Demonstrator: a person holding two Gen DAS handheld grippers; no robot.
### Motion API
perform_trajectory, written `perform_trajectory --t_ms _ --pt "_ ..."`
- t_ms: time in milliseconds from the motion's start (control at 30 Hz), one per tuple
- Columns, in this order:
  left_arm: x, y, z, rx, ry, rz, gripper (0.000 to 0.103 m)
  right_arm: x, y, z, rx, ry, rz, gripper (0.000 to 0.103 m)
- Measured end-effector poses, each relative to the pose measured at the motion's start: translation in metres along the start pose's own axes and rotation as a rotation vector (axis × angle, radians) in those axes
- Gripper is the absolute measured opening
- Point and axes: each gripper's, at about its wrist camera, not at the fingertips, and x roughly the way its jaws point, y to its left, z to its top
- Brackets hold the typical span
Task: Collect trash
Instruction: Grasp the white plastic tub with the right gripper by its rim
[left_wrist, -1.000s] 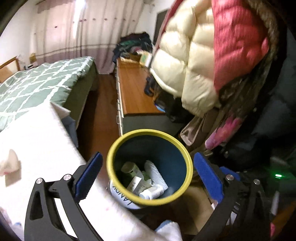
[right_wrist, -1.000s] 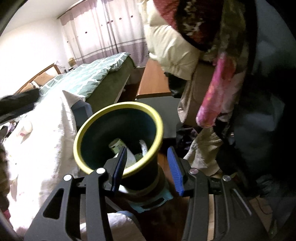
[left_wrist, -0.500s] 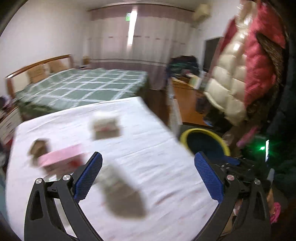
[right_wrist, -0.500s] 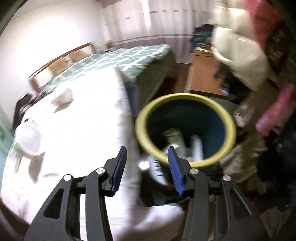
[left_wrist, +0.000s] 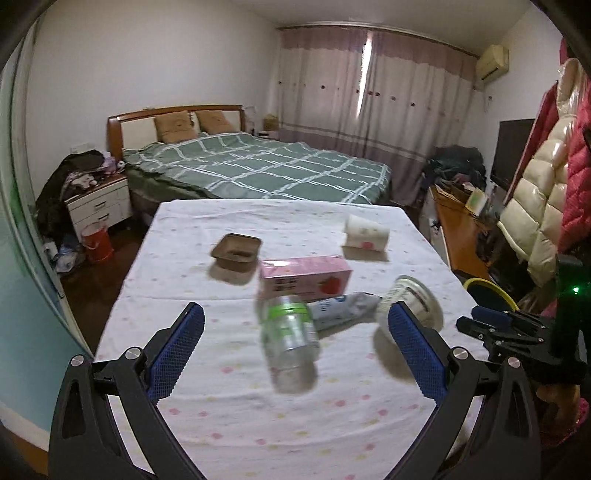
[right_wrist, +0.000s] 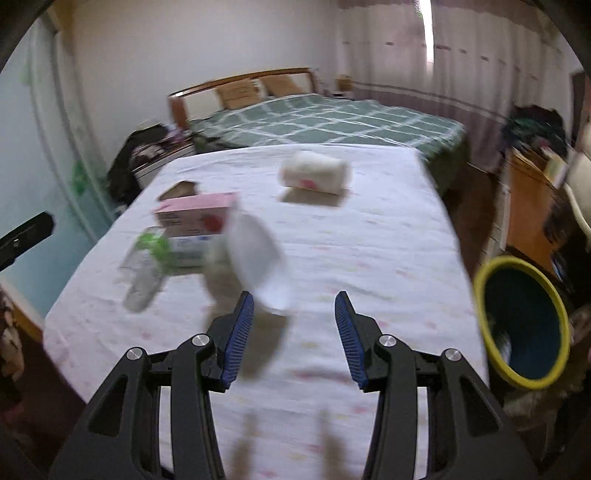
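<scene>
Trash lies on a table with a white cloth: a clear plastic bottle with a green label, a pink carton, a grey-white tube, a clear plastic cup on its side, a brown tray and a white paper cup. My left gripper is open above the bottle, empty. My right gripper is open and empty, just before the plastic cup. The yellow-rimmed bin stands off the table's right edge.
A green checked bed lies behind the table. A wooden cabinet and hanging coats are on the right. A nightstand and a red bucket stand at the left.
Both grippers have swung left, from over the bin to the table with the trash. The bin now sits at the right edge of both views.
</scene>
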Motion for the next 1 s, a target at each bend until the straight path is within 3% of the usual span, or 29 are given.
perform_trajectory --t_ms 300,467,567,633,867,1000 --pt "-0.005 0.013 -0.007 -0.020 -0.007 0.035 0.098 0.012 0.068 0.043 -0.208 -0.025 0.079 0.045" --pt "-0.006 0.025 -0.013 -0.044 -0.009 0.038 0.098 0.021 0.074 0.062 -0.225 -0.032 -0.012 0.053" --pt "-0.003 0.030 -0.016 -0.059 0.000 0.035 0.098 0.036 0.074 0.052 -0.223 0.018 -0.022 0.055" --pt "0.001 0.030 -0.018 -0.059 0.010 0.031 0.098 0.040 0.076 0.045 -0.255 -0.010 -0.080 0.068" --pt "0.007 0.024 -0.018 -0.049 0.011 0.017 0.098 0.056 0.067 0.032 -0.282 -0.004 -0.187 0.069" --pt "0.015 0.021 -0.016 -0.052 0.021 0.001 0.098 0.063 0.062 0.026 -0.285 0.031 -0.140 0.069"
